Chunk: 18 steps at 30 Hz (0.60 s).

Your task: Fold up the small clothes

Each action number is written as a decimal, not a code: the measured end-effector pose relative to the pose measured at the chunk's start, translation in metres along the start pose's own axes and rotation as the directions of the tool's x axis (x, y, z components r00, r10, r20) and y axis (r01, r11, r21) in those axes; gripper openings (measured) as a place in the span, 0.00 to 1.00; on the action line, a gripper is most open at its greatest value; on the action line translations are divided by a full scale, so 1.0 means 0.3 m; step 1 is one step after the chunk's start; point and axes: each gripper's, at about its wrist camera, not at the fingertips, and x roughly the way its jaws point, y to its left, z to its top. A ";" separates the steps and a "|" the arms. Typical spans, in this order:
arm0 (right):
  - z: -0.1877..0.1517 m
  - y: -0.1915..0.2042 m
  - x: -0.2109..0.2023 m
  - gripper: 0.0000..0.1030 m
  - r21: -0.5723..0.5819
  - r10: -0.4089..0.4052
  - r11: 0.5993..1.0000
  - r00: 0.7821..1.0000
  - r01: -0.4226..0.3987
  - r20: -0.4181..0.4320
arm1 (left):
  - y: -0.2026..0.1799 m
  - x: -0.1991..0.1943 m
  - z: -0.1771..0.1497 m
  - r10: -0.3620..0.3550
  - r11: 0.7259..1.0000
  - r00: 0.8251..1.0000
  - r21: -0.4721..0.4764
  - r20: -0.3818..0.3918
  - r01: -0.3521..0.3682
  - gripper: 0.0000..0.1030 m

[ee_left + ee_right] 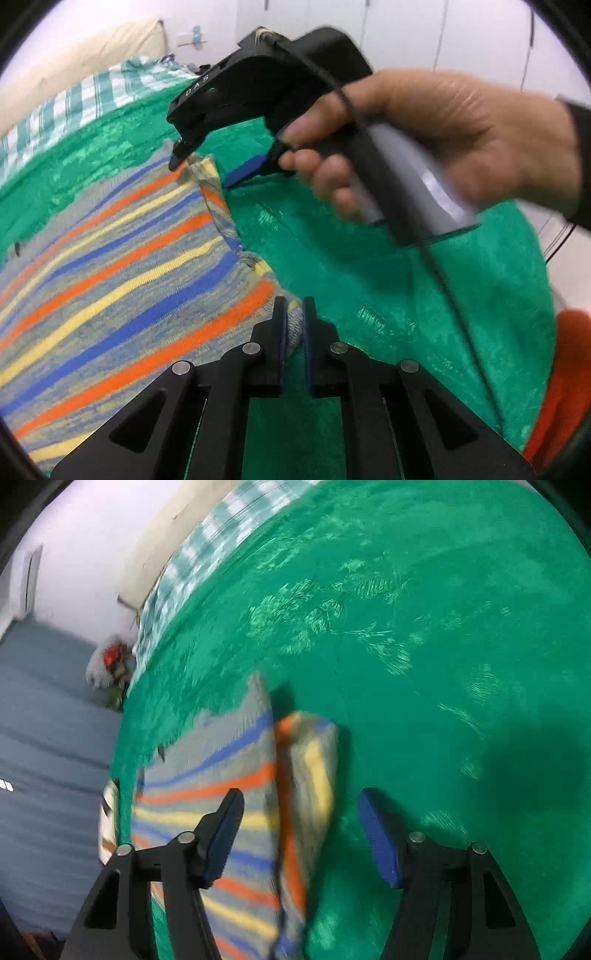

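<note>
Your left hand-held gripper [294, 325] is pinched shut on the striped knit garment [122, 266], at its near corner on the green blanket [369, 266], to anchor the fold; your right hand-held gripper [301, 834] hangs open, its jaws straddling the folded edge ahead, gripping nothing.

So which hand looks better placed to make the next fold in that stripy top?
Probably the left. The left gripper is shut on the edge of the striped sweater, while the right gripper is open, gripping nothing.

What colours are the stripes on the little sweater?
The sweater has orange, blue and yellow stripes on a grey-speckled knit, clearest in the left wrist view.
</note>
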 end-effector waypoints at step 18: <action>-0.015 0.700 0.034 0.09 -0.276 0.092 0.958 0.995 -0.079 0.033 | 0.473 -0.637 -0.265 0.100 0.848 0.941 -0.523 0.323 0.089 0.05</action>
